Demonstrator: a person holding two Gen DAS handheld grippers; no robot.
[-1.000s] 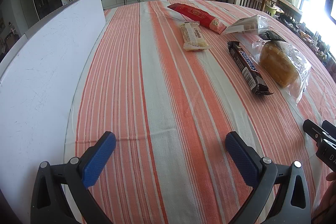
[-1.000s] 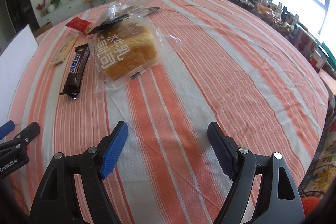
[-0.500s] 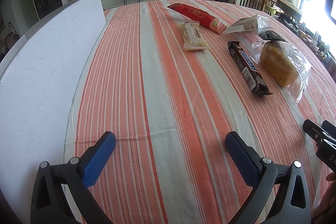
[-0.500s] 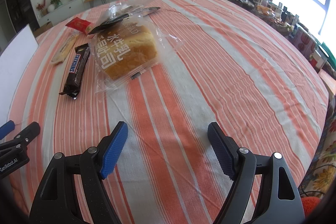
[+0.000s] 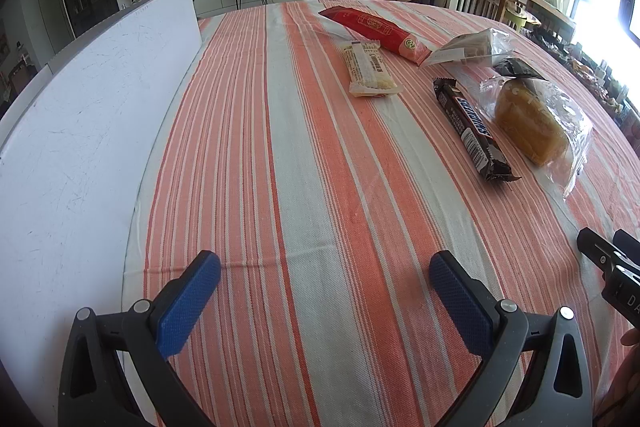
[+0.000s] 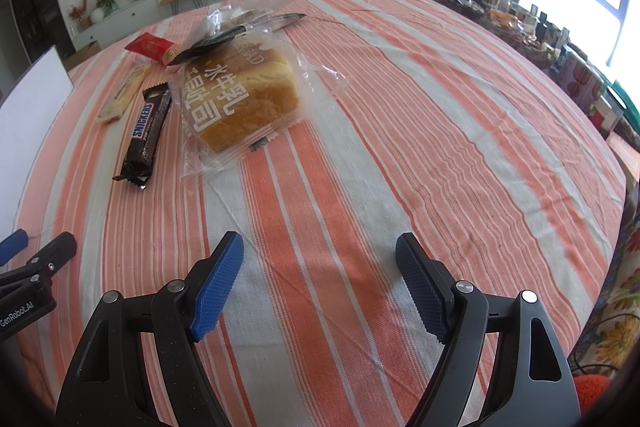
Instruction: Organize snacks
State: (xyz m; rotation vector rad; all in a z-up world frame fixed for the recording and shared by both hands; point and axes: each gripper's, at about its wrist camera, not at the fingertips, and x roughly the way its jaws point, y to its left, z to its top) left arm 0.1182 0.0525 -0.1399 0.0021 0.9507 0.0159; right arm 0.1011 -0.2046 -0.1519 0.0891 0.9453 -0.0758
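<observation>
On the far left of my left wrist view a flat white board (image 5: 80,131) lies along the edge of the table, beside the orange-and-white striped tablecloth (image 5: 280,147) that covers the rest. My left gripper (image 5: 324,287) hangs over bare cloth with its blue-padded jaws spread wide and nothing between them. Further out on the cloth I see the snacks in a loose cluster: a pale yellow wafer bar in a clear wrapper (image 5: 370,73), with a long red foil packet (image 5: 372,27) just behind it, its near end right beside a crumpled clear plastic bag with a white label (image 5: 472,49). To the right of the wafer bar lies a dark brown Snickers bar (image 5: 472,127), and close beside that a golden loaf of bread in a clear printed bag (image 5: 536,123), with a dark wrapper at its far end. At the right edge of that view I catch part of my right gripper (image 6: 320,267); its own camera shows its jaws also standing wide and empty above the stripes, with the bread bag and Snickers bar ahead and to the left, well apart from the pads.
</observation>
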